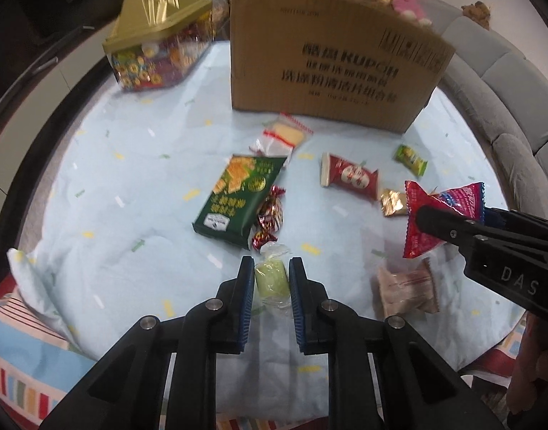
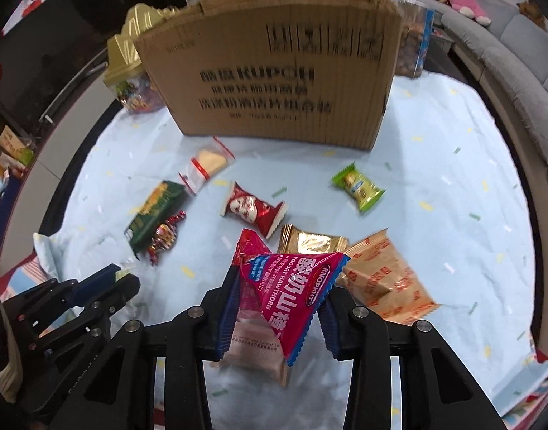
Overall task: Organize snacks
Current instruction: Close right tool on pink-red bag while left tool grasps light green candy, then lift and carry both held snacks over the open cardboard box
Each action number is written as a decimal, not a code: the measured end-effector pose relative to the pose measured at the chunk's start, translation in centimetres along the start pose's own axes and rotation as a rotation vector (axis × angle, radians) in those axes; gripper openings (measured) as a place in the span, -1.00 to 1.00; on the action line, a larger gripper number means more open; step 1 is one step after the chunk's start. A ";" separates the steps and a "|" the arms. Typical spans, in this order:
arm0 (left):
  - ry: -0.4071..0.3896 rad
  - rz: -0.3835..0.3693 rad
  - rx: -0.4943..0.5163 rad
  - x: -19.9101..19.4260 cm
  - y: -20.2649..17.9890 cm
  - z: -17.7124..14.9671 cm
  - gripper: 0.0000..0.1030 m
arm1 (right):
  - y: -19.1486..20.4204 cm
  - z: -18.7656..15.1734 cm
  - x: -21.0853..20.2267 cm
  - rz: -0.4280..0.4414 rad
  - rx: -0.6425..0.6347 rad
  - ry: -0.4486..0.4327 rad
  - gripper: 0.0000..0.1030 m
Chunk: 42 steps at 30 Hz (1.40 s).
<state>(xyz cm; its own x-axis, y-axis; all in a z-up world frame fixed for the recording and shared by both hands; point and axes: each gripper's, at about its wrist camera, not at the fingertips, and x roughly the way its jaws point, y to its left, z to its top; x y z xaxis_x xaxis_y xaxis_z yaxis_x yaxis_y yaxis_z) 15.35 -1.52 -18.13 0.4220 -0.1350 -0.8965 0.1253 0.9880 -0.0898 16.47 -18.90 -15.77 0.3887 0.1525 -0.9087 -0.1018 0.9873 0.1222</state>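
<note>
Left gripper (image 1: 271, 272): your jaws clamp the pale green candy (image 1: 270, 279), lower centre | Right gripper (image 2: 278, 302): your jaws pinch the pink yogurt hawthorn packet (image 2: 292, 286), lower centre | Beyond: loose snacks on the light blue cloth (image 1: 130, 179) | Upper centre: cardboard box (image 1: 327, 64), upright.

— What can you read on the cardboard box (image 2: 274, 71)?
— "KUPOH" in bold; the lines under it are too blurred.
— And the pink triangular packet (image 2: 292, 297)?
— "YOGURT HAWTHORN", plus "KNOPKHT" in an oval.
— Anything else?
— "DAS" on the right claw (image 1: 422, 215).
</note>
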 end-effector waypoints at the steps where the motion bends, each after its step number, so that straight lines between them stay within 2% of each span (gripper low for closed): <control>1: -0.011 0.001 0.004 -0.5 0.0 0.1 -0.60 | 0.0 0.1 -0.5 -0.002 0.000 -0.010 -0.20; 18: -0.143 0.013 0.034 -6.9 -0.5 2.2 -0.60 | 0.6 1.4 -7.3 -0.031 -0.018 -0.142 -0.20; 42: -0.252 0.007 0.059 -10.7 -1.6 7.0 -0.60 | 0.7 4.0 -11.8 -0.056 -0.030 -0.265 -0.20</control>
<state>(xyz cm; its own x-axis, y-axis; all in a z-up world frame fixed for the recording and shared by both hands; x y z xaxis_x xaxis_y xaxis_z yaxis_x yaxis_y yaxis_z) 16.91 -2.15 -5.38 0.6327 -0.1495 -0.7598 0.1704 0.9840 -0.0518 15.50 -19.83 -3.33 0.6200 0.1081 -0.7771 -0.0989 0.9933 0.0592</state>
